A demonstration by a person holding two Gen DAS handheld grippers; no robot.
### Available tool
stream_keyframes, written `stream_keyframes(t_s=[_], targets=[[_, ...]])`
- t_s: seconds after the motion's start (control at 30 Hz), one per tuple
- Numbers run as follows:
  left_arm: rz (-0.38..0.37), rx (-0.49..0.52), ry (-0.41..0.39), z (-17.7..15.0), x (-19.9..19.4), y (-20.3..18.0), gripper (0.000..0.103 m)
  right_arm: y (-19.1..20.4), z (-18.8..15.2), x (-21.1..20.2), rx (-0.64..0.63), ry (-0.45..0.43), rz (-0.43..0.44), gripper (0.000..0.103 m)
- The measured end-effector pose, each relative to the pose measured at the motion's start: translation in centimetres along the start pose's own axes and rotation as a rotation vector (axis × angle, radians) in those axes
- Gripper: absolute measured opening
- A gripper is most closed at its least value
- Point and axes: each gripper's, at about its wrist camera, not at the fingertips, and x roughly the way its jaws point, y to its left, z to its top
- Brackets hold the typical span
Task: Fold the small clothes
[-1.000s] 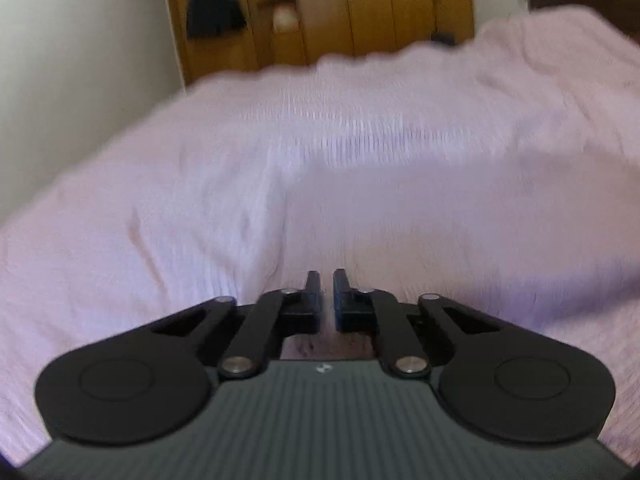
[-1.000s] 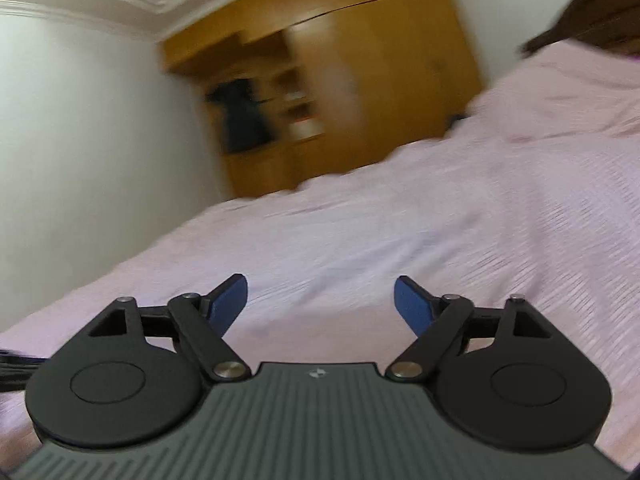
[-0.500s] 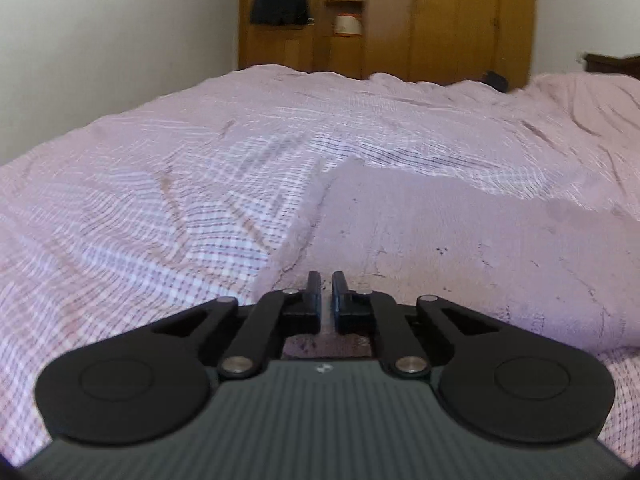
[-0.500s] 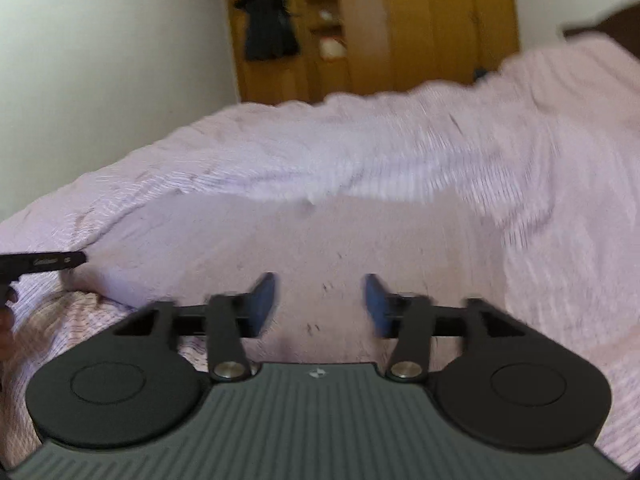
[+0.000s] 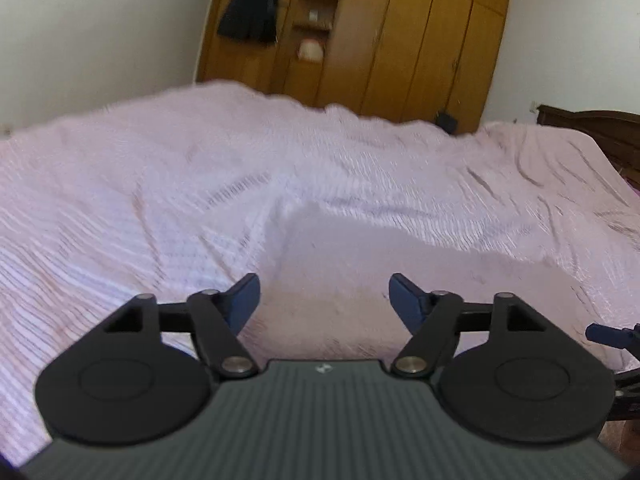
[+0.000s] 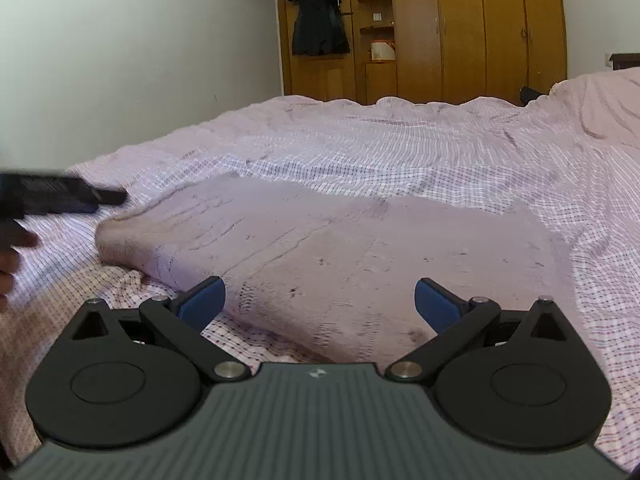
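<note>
Both tongs, left tongs [image 5: 324,294] and right tongs [image 6: 320,300], are opening, empty, just above the folded mauve cloth [image 6: 320,248]; next needs a fresh edge grasp.

left gripper [image 5: 324,294] opening, right gripper [image 6: 320,298] opening, both empty

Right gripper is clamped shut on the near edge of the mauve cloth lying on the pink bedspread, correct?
Not quite. In the right wrist view the right gripper stands wide, its jaws opening, pads off the mauve cloth. The cloth does lie on the pink bedspread.
</note>
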Motion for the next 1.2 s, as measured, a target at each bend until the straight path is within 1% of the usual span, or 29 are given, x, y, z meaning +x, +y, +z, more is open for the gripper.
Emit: stream_keyframes(t_s=[0.07, 0.1, 0.17, 0.23, 0.3, 0.33, 0.4, 0.43, 0.5, 0.57, 0.63, 0.7, 0.73, 0.77, 0.8, 0.83, 0.87, 0.9, 0.97, 1.0, 1.1, 1.2], targets=[[0.01, -0.025, 0.0, 0.0, -0.2, 0.8, 0.073, 0.6, 0.0, 0.8, 0.013, -0.006, 0.005, 0.103], [0.014, -0.074, 0.003, -0.1, -0.2, 1.7, 0.073, 0.8, -0.1, 1.1, 0.027, -0.015, 0.011, 0.103], [-0.002, -0.238, 0.024, -0.7, 0.2, 3.9, 0.073, 1.1, -0.4, 1.9, 0.049, -0.025, 0.021, 0.103], [-0.06, -0.496, 0.091, -1.8, 1.5, 6.8, 0.073, 1.5, -0.6, 3.0, 0.062, -0.017, 0.014, 0.103], [-0.114, -0.721, 0.158, -3.4, 2.6, 9.1, 0.073, 1.7, -0.8, 4.2, 0.072, -0.003, 0.007, 0.103], [-0.127, -0.767, 0.151, -3.8, 2.7, 9.6, 0.073, 1.9, -0.9, 4.8, 0.067, 0.011, -0.003, 0.103], [-0.149, -0.772, 0.155, -3.6, 2.5, 9.6, 0.073, 2.3, -1.0, 5.7, 0.048, 0.03, -0.02, 0.103], [-0.175, -0.766, 0.163, -3.5, 2.5, 9.6, 0.073, 2.6, -0.9, 5.9, 0.041, 0.028, -0.025, 0.103], [-0.213, -0.794, 0.176, -3.6, 2.9, 9.8, 0.073, 2.8, -1.0, 6.1, 0.029, 0.029, -0.023, 0.103], [-0.216, -0.813, 0.186, -4.1, 3.3, 9.8, 0.072, 2.7, -1.1, 6.2, 0.035, 0.031, -0.018, 0.103], [-0.211, -0.777, 0.18, -4.4, 3.8, 9.2, 0.072, 2.5, -1.1, 6.2, 0.045, 0.033, -0.011, 0.103], [-0.227, -0.689, 0.155, -4.6, 4.7, 8.2, 0.072, 2.5, -1.1, 6.3, 0.042, 0.035, -0.013, 0.103], [-0.234, -0.634, 0.138, -4.8, 5.1, 7.6, 0.064, 2.6, -1.2, 6.3, 0.039, 0.036, -0.015, 0.103], [-0.212, -0.577, 0.137, -4.9, 5.5, 7.0, 0.048, 2.6, -1.2, 6.3, 0.037, 0.037, -0.017, 0.103], [-0.177, -0.544, 0.152, -4.8, 6.1, 6.5, 0.034, 2.7, -1.2, 6.3, 0.035, 0.037, -0.018, 0.103], [-0.179, -0.532, 0.146, -4.7, 6.5, 6.3, 0.031, 2.6, -1.2, 6.3, 0.035, 0.037, -0.017, 0.103], [-0.201, -0.536, 0.119, -4.8, 6.6, 6.2, 0.029, 2.6, -1.2, 6.3, 0.037, 0.037, -0.015, 0.103], [-0.218, -0.547, 0.11, -4.8, 6.7, 6.3, 0.028, 2.5, -1.2, 6.3, 0.042, 0.038, -0.011, 0.103], [-0.225, -0.541, 0.105, -4.6, 6.8, 6.1, 0.027, 2.2, -1.2, 6.2, 0.055, 0.037, 0.0, 0.103], [-0.22, -0.526, 0.101, -4.4, 6.9, 5.8, 0.027, 2.0, -1.2, 6.1, 0.063, 0.035, 0.011, 0.103], [-0.162, -0.48, 0.105, -4.3, 7.0, 5.1, 0.028, 0.5, -1.0, 6.4, 0.133, 0.046, 0.098, 0.103], [-0.183, -0.469, 0.091, -4.6, 6.6, 5.4, 0.028, -1.0, -1.2, 5.8, 0.221, 0.011, 0.154, 0.103]])
